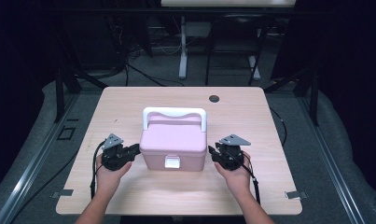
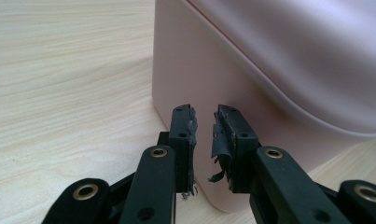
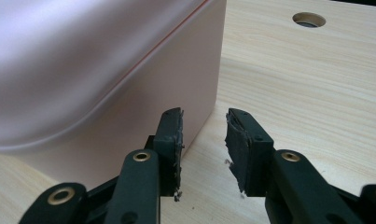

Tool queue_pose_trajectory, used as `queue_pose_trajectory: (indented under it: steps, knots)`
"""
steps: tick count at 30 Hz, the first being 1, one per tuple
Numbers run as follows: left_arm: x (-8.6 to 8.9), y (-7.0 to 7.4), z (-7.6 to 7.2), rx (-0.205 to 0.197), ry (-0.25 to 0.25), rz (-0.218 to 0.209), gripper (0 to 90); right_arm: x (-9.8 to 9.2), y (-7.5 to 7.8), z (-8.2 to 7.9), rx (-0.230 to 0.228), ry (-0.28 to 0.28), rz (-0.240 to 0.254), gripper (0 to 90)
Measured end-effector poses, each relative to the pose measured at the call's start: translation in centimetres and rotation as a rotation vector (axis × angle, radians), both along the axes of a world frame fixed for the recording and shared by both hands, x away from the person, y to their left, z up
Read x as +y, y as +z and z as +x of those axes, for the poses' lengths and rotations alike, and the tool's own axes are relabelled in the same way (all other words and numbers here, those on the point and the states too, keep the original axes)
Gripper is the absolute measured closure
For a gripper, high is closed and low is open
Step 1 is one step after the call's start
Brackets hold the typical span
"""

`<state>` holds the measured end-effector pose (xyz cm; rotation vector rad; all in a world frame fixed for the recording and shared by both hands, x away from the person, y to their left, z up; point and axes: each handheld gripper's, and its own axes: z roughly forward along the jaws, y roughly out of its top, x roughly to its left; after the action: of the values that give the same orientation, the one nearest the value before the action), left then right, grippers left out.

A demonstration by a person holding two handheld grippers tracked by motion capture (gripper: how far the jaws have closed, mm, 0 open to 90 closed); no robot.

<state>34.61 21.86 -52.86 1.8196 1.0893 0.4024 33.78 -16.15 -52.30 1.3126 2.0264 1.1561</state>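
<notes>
A pink lidded box (image 1: pixel 174 144) with a white handle (image 1: pixel 175 112) and a white front latch (image 1: pixel 172 162) stands shut in the middle of the wooden table (image 1: pixel 129 100). My left gripper (image 1: pixel 136 149) points at the box's left side, its tips close to the wall. In the left gripper view the jaws (image 2: pixel 205 116) stand a narrow gap apart with nothing between them, the box (image 2: pixel 269 70) right behind. My right gripper (image 1: pixel 211 151) faces the box's right side. Its jaws (image 3: pixel 204 116) are apart and empty beside the box's (image 3: pixel 83 70) corner.
A round cable hole (image 1: pixel 214 98) (image 3: pixel 309 19) sits in the table behind the box. Tape marks lie at the front corners (image 1: pixel 62 192) (image 1: pixel 293 194). Beyond the table's far edge stand desk legs and a chair on a grey floor.
</notes>
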Motion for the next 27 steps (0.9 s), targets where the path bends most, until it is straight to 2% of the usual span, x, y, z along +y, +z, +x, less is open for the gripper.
queue_pose_trajectory:
  steps: [6,12,15,20,24,27]
  knots:
    - [-0.1,0.0,-0.1,-0.004,-0.002,0.004,79.4,0.5,-0.1,0.1,0.004,0.006,0.014,65.4]
    - [-0.3,0.0,-0.2,-0.011,-0.014,0.007,86.5,0.7,-0.1,0.0,-0.003,0.013,-0.001,68.5]
    - [-0.5,0.1,-0.3,-0.01,-0.018,0.013,89.3,1.0,0.0,-0.1,-0.004,0.024,-0.005,75.3]
    - [-0.5,0.1,-0.3,-0.008,-0.016,0.012,89.7,1.2,-0.1,-0.3,-0.002,0.031,-0.015,80.2]
    - [-0.6,0.1,-0.4,-0.013,-0.018,0.021,89.9,1.5,-0.1,-0.5,0.0,0.036,-0.022,89.1]
    - [-0.6,0.2,-0.6,-0.011,-0.018,0.03,90.0,1.7,-0.1,-0.6,-0.006,0.031,-0.033,89.8]
